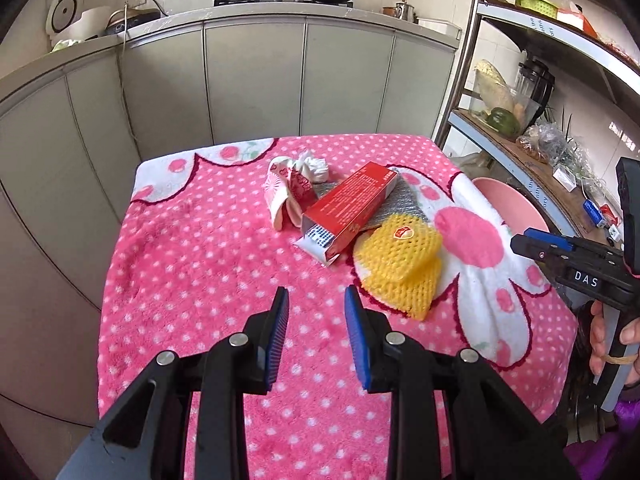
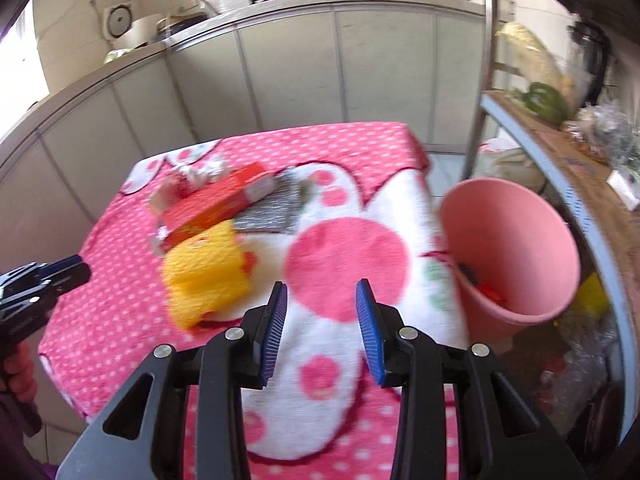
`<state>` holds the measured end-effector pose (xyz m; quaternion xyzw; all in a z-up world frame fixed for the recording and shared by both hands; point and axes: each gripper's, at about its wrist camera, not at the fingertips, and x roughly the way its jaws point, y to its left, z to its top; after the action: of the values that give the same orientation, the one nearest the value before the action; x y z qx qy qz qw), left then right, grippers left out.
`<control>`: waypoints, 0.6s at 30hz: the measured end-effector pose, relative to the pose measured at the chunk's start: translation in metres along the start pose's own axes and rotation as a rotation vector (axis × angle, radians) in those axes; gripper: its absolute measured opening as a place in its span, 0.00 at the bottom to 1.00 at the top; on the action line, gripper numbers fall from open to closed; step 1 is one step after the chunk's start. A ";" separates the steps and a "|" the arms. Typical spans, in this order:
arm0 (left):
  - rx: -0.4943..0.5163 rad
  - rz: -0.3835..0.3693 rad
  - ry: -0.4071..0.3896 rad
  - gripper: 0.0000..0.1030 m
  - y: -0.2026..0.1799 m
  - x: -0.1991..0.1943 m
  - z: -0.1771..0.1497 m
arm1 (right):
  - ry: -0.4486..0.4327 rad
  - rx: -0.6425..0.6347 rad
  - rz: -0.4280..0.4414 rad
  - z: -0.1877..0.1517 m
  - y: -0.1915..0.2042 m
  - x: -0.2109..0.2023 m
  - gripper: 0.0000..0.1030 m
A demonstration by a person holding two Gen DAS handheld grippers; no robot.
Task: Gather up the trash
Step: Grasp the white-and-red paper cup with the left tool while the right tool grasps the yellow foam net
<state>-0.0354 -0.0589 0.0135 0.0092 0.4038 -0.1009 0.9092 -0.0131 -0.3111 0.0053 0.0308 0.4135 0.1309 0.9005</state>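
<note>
We have two grabbers, and both are up in the air over the table with the pink dotted blanket [image 1: 192,280]. Our left gripper [image 1: 316,304] has its blue pads apart, and nothing sits between them. Our right gripper [image 2: 322,300] is the same: pads apart, nothing held.

The trash lies in a little heap on the far half of the blanket. There is a yellow foam fruit net [image 1: 400,260], closest to us. A red toothpaste box [image 1: 348,204] lies behind it, tilted, with its end touching the net. A grey shiny scrap [image 1: 396,204] peeks out from under the box. At the back are a crumpled white tissue [image 1: 314,166] and a red and white wrapper [image 1: 286,192], touching each other.

The pink bin [image 2: 516,232] stands just past the right edge of the table. It already has some bits at the bottom.

We think the next job is to pick one piece. The yellow net is the easy one, as it is nearest and on top. We should come down over its edge with the pads on both sides, then squeeze gently, because it is soft and squashy. Our right gripper is closer to the bin, so it makes sense to use that one. We should lift straight up so the box does not get dragged along.
</note>
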 end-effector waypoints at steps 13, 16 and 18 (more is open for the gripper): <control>-0.066 -0.025 0.055 0.27 0.032 0.017 0.002 | 0.086 -0.112 0.150 0.022 0.060 0.047 0.46; -0.100 -0.049 0.066 0.27 0.038 0.023 0.012 | 0.106 -0.087 0.159 0.027 0.057 0.061 0.48; -0.114 -0.063 0.063 0.27 0.039 0.027 0.024 | 0.112 -0.081 0.152 0.030 0.057 0.070 0.48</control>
<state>0.0070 -0.0273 0.0074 -0.0524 0.4375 -0.1061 0.8914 0.0412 -0.2363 -0.0170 0.0183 0.4538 0.2172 0.8640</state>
